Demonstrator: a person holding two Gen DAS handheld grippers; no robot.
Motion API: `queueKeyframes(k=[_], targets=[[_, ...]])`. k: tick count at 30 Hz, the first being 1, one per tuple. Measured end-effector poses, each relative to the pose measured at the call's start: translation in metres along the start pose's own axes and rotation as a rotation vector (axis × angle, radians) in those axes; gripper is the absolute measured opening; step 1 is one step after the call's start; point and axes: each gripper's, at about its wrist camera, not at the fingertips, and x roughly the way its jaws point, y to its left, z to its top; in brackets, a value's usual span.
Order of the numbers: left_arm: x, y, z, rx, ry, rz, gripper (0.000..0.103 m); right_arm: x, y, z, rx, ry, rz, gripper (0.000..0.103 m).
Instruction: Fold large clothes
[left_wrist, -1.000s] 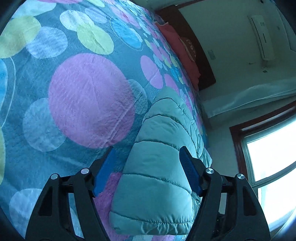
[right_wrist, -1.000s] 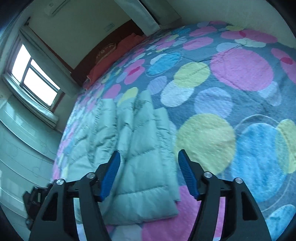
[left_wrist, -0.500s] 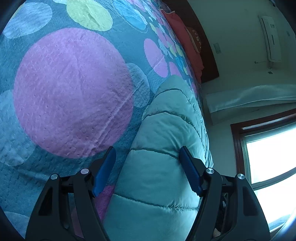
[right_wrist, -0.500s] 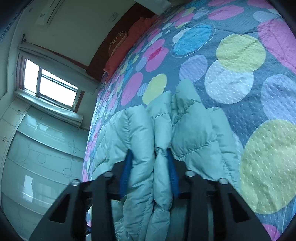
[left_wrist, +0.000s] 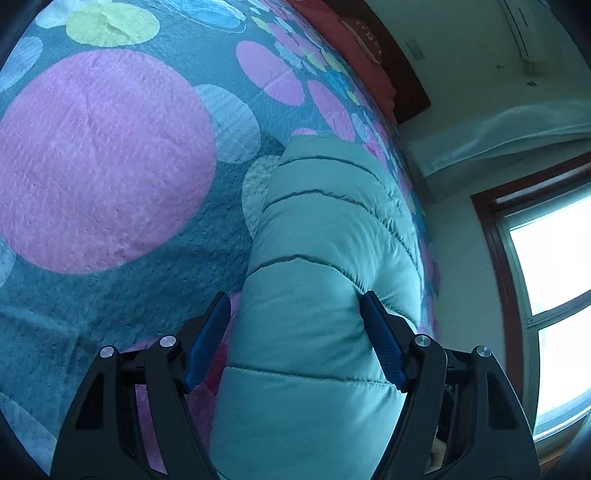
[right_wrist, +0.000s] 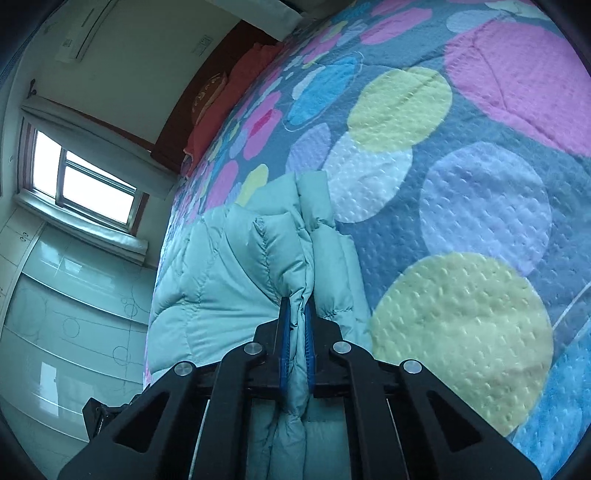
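A: Start closest in. What is the right tool (right_wrist: 295, 328) doing?

B: Its two blue fingers (right_wrist: 283, 343) are pressed nearly together on a raised ridge of the teal puffer jacket (right_wrist: 229, 280), so it is pinching a fold of the fabric. The pinched ridge runs straight ahead from the tips, with padded panels dropping away on both sides.

A: And the left tool (left_wrist: 295, 332)?

B: Spread wide. A rounded, quilted bulk of the jacket (left_wrist: 325, 258) sits between its blue fingers (left_wrist: 207, 339). The right-hand finger touches the padding; the left-hand one stands just off it (a sliver of bedspread shows in the gap).

A: Where does the jacket lie?

B: On the bed (right_wrist: 480, 184), along the edge nearest the window (right_wrist: 85, 181), stretched lengthwise toward the head end. The spotted bedspread (left_wrist: 110, 166) spreads out bare on the other side of it.

A: Further back?

B: A red pillow (right_wrist: 236, 85) at the head end against a dark headboard (left_wrist: 402, 77), then the wall with an air conditioner (right_wrist: 85, 33) above.
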Motion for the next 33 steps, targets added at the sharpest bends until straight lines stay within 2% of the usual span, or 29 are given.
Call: queueKeyframes(k=[4,10,11,13,14,15,16,18,20,24,29,33], targets=[[0.015,-0.005,-0.003,0.095,0.014,0.051,0.075,0.008,-0.014,-0.002,0.027,0.012,0.013,0.004],[-0.004,0.001,-0.004,0.078,-0.002,0.013,0.073,-0.013,-0.009,-0.007,0.045,0.011,0.035,0.01],[-0.01,0.001,-0.006,0.072,-0.011,-0.002,0.073,-0.02,-0.006,-0.009,0.048,0.01,0.04,0.014],[-0.025,0.004,-0.011,0.073,-0.035,-0.033,0.073,-0.036,0.0,-0.017,0.049,0.011,0.059,0.034],[-0.031,0.004,-0.013,0.081,-0.049,-0.041,0.073,-0.046,0.004,-0.023,0.045,0.005,0.074,0.049],[-0.037,0.005,-0.016,0.092,-0.062,-0.047,0.073,-0.056,0.008,-0.03,0.042,-0.002,0.086,0.058],[-0.042,0.006,-0.019,0.101,-0.07,-0.052,0.073,-0.065,0.011,-0.038,0.035,-0.002,0.095,0.059],[-0.048,0.008,-0.026,0.104,-0.068,-0.064,0.073,-0.076,0.019,-0.053,0.008,0.022,0.115,0.059],[-0.045,0.008,-0.03,0.113,-0.047,-0.06,0.073,-0.08,0.024,-0.067,-0.019,0.038,0.096,0.059],[-0.034,0.006,-0.037,0.13,-0.01,-0.005,0.07,-0.071,0.017,-0.082,-0.06,0.068,-0.004,0.034],[-0.023,0.006,-0.046,0.178,-0.005,0.085,0.069,-0.052,-0.006,-0.09,-0.028,0.091,-0.014,0.026],[-0.015,0.008,-0.049,0.202,-0.016,0.122,0.069,-0.047,-0.013,-0.095,-0.034,0.084,-0.021,0.023]])
